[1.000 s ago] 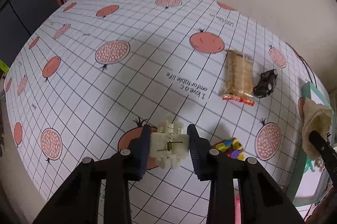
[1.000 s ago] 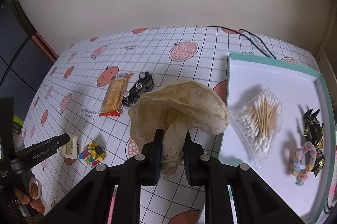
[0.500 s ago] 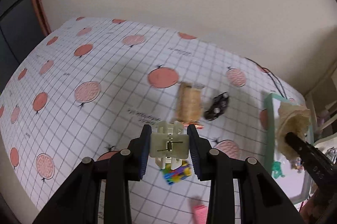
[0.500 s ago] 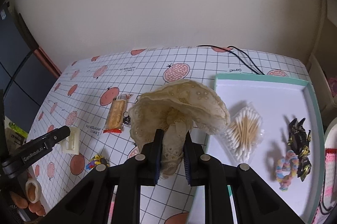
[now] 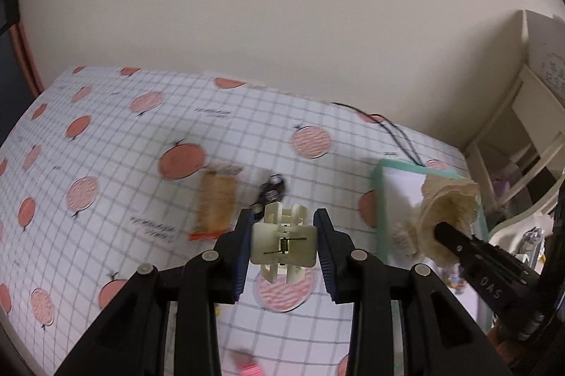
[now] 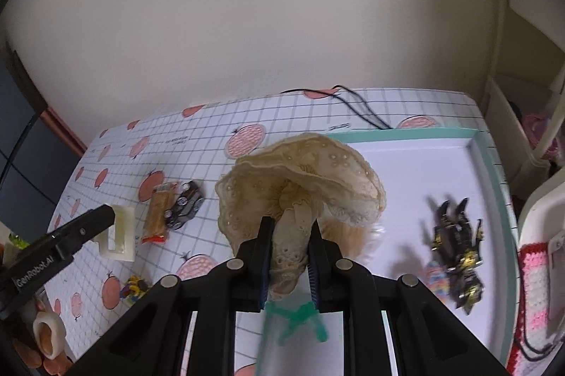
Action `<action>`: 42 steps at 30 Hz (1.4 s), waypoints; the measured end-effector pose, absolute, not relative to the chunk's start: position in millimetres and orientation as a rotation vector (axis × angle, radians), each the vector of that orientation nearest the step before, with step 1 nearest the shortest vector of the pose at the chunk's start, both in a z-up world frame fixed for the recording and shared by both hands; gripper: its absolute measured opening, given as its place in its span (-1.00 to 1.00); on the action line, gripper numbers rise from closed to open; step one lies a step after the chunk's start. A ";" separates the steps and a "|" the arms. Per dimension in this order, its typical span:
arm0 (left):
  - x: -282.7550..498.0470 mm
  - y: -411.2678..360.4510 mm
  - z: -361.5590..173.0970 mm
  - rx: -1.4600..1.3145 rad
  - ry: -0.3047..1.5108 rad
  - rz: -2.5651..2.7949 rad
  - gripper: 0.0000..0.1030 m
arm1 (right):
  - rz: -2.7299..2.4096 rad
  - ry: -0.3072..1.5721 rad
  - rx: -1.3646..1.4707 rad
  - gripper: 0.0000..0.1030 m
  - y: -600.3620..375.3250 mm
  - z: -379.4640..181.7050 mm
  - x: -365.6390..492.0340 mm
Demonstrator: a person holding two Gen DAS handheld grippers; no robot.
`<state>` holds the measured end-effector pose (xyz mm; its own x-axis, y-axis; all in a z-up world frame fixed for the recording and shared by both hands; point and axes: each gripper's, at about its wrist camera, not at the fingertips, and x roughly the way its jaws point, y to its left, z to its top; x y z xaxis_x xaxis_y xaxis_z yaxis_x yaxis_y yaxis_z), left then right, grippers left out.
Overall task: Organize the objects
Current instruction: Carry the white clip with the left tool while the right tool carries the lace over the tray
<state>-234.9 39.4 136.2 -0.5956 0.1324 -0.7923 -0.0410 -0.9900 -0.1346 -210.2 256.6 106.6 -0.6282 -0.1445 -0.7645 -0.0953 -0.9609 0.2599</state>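
Your left gripper (image 5: 283, 243) is clamped on a cream hair claw clip (image 5: 283, 245), its pads pressed to both sides, held in the air above the checked tablecloth (image 5: 106, 143). Your right gripper (image 6: 287, 257) is pinched tight on a beige lace scrunchie (image 6: 300, 178), raised over the left edge of the teal-rimmed tray (image 6: 494, 164); its frill hides most of what lies behind it, where only a pale, fuzzy edge shows. On the tray, a black and gold claw clip (image 6: 457, 245) is smeared by blur and partly covers a pastel hair tie (image 6: 436, 277). A green item (image 6: 300, 316) below your right fingers is too blurred to identify. On the cloth, a snack bar (image 5: 215, 203) lies just beside a small black toy car (image 5: 270, 194).
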 end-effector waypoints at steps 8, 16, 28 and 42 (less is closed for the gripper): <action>-252.2 87.9 142.9 -1.262 -0.108 2.673 -0.30 | -2.862 -0.490 1.319 -0.64 291.7 102.0 -208.7; -267.9 133.4 141.1 -1.201 -0.082 2.615 -0.30 | -2.931 -0.548 1.316 -0.64 318.1 93.4 -210.2; -293.8 179.7 128.1 -1.183 -0.045 2.553 -0.30 | -2.990 -0.617 1.300 -0.64 338.9 85.3 -212.4; -315.6 208.1 87.5 -1.268 0.014 2.526 -0.30 | -2.972 -0.679 1.339 -0.64 347.3 72.4 -217.5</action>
<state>-315.6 208.1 87.5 -0.5582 0.2724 -0.7837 -0.2809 -0.9508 -0.1304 -217.5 347.3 72.4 -0.6618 0.0039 -0.7497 -0.3289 -0.9001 0.2857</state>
